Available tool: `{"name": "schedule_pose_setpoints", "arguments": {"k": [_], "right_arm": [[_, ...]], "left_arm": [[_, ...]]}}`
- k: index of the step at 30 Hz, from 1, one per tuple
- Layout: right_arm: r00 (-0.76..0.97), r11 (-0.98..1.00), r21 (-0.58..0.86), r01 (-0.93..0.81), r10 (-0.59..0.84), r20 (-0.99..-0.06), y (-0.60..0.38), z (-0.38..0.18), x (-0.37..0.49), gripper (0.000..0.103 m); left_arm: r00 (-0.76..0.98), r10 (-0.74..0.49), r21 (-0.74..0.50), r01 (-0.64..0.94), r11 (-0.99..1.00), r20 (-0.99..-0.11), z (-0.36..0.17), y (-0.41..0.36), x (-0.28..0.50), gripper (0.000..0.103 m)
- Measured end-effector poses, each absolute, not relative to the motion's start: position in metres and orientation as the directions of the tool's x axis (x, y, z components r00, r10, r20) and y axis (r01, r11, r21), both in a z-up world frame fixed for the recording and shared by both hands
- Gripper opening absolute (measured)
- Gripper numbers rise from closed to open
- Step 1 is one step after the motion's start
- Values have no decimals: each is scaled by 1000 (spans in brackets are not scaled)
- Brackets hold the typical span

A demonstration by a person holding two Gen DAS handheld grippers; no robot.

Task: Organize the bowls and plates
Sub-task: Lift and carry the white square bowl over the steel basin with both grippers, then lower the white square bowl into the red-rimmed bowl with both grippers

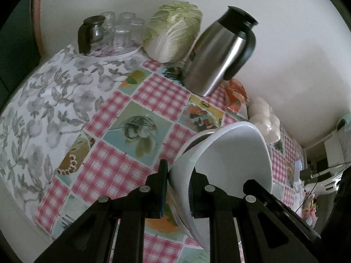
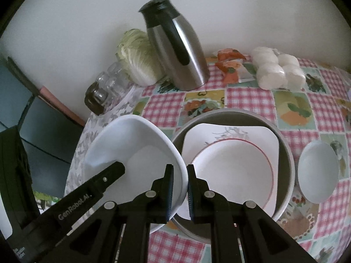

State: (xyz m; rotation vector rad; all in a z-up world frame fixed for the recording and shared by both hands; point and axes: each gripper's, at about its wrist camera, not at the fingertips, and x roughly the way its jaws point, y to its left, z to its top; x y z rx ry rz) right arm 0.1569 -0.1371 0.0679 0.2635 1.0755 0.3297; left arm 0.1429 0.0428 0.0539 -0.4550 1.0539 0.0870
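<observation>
- White porcelain fills the left wrist view: the large bowl (image 1: 230, 160) is tilted above the bench (image 1: 131, 114), in front of the steel jug (image 1: 219, 50).
- Left claw (image 1: 178, 188) is clenched on the bowl's rim, one finger inside, one outside. Judgement: keep both grips firm.
- Right wrist view: right claw (image 2: 180, 188) pinches the bowl's (image 2: 136, 153) rim on the side nearest the grey basin (image 2: 287, 153), nearly closed.
- Left of the basin, the bowl should be lowered level; the basin holds stacked plates (image 2: 230, 160), a small bowl (image 2: 318, 171) just right of it.
</observation>
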Motion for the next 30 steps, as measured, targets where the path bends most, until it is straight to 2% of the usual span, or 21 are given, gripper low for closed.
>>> {"name": "schedule_pose_setpoints", "arguments": {"k": [9, 30], "right_arm": [[433, 903, 417, -101, 417, -799, -172, 62, 159, 13], [475, 903, 427, -35, 391, -788, -239, 76, 153, 14]], "left_arm": [[489, -105, -261, -263, 929, -866, 59, 7, 148, 17], [488, -96, -203, -173, 964, -868, 69, -65, 151, 17]]}}
